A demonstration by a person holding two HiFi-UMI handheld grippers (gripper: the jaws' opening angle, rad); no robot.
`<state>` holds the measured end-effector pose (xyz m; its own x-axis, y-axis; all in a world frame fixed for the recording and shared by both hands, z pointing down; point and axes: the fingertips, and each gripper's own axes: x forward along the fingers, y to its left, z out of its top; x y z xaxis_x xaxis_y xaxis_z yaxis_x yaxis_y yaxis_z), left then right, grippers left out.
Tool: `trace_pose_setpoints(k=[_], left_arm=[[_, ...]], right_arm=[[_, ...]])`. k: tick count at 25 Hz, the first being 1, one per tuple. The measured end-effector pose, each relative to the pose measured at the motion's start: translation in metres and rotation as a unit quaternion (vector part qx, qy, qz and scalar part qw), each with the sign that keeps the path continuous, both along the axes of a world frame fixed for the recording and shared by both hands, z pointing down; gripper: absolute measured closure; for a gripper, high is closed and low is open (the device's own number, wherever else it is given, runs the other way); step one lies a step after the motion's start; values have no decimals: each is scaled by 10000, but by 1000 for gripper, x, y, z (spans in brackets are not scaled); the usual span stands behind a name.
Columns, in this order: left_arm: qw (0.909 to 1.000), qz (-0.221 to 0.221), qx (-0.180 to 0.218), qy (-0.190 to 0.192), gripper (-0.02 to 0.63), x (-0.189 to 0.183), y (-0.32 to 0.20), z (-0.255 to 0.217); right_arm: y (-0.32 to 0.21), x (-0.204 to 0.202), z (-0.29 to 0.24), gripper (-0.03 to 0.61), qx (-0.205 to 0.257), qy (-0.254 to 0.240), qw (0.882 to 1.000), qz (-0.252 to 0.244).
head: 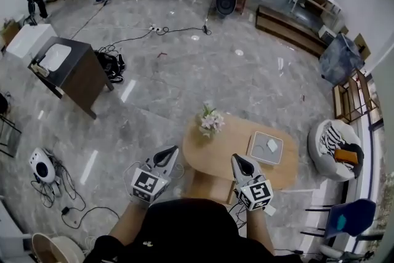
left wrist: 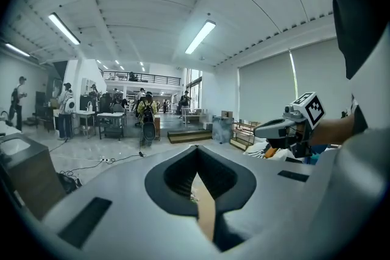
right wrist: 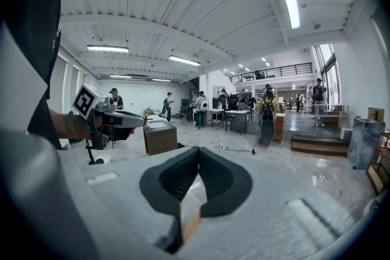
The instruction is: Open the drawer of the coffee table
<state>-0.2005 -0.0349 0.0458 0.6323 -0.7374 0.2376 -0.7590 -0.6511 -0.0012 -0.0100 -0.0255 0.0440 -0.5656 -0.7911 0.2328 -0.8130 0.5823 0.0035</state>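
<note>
A low oval wooden coffee table [head: 228, 154] stands below me in the head view, with its drawer side [head: 206, 186] at the near edge, between my two grippers. My left gripper [head: 170, 153] hovers over the table's near left edge, shut and empty. My right gripper [head: 237, 160] hangs over the near right part, also shut with nothing in it. In the left gripper view the left gripper's [left wrist: 197, 154] tips meet, and the right gripper [left wrist: 268, 128] shows at the right. In the right gripper view the right gripper's [right wrist: 198, 155] tips meet, and the left gripper [right wrist: 134, 121] shows at the left. No drawer handle is visible.
On the table stand a small flower bunch [head: 210, 120] and a grey square tray [head: 265, 148]. A dark cabinet [head: 71, 71] stands to the left, a white round chair [head: 335, 148] to the right, and cables [head: 55, 185] lie on the floor. People stand far back in the hall.
</note>
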Motion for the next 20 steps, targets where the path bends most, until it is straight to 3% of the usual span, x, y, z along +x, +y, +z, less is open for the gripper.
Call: trace_pose_setpoints(k=[6, 20], left_arm=[[9999, -20, 133, 41, 601, -7, -4, -21], [9998, 146, 110, 60, 601, -1, -5, -6]], right_arm=[[-5, -17, -8, 580, 67, -32, 9999, -70], [-9, -17, -8, 580, 112, -106, 9997, 167]])
